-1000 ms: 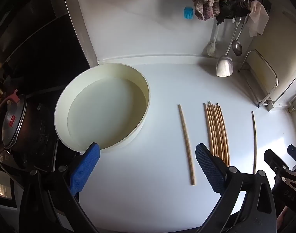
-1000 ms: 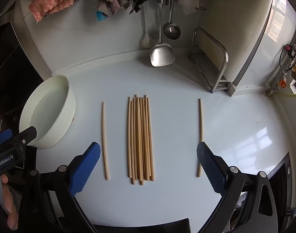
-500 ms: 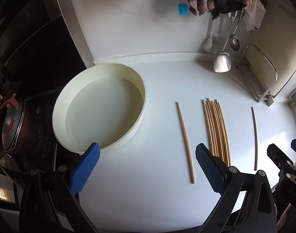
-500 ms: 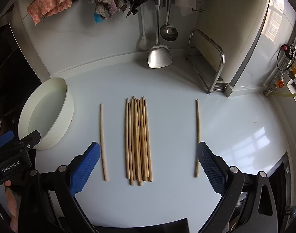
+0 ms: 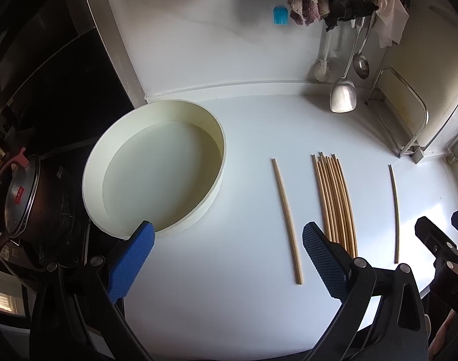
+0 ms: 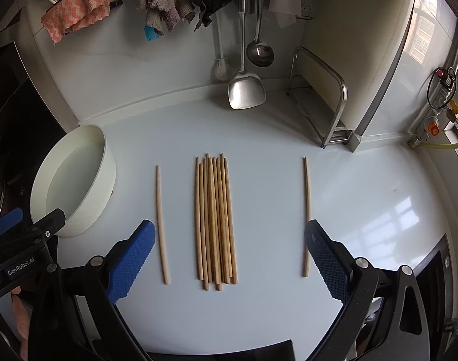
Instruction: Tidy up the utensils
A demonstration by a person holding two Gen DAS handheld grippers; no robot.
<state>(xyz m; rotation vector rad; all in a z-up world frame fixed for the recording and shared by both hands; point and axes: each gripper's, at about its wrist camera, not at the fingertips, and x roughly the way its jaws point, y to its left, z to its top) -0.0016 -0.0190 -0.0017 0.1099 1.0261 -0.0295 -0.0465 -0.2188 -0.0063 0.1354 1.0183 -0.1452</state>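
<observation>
A bundle of several wooden chopsticks (image 6: pixel 215 219) (image 5: pixel 334 201) lies side by side in the middle of the white counter. One single chopstick (image 6: pixel 161 224) (image 5: pixel 286 216) lies to its left and another (image 6: pixel 306 213) (image 5: pixel 394 210) to its right. My right gripper (image 6: pixel 229 258) hovers open above the near ends of the bundle, holding nothing. Open and empty too, my left gripper (image 5: pixel 227 255) hangs between the round cream basin (image 5: pixel 108 162) (image 6: pixel 108 162) and the left single chopstick.
A dark pot (image 5: pixel 21 201) sits on the stove at far left. A spatula (image 6: pixel 245 90), ladle (image 6: pixel 259 52) and cloths (image 6: pixel 174 3) hang on the back wall. A metal rack (image 6: pixel 328 90) stands at back right by a gas valve (image 6: pixel 433 128).
Both grippers drifted slightly, first back, then forward; the chopsticks and basin have not moved. Both grippers stay open.
</observation>
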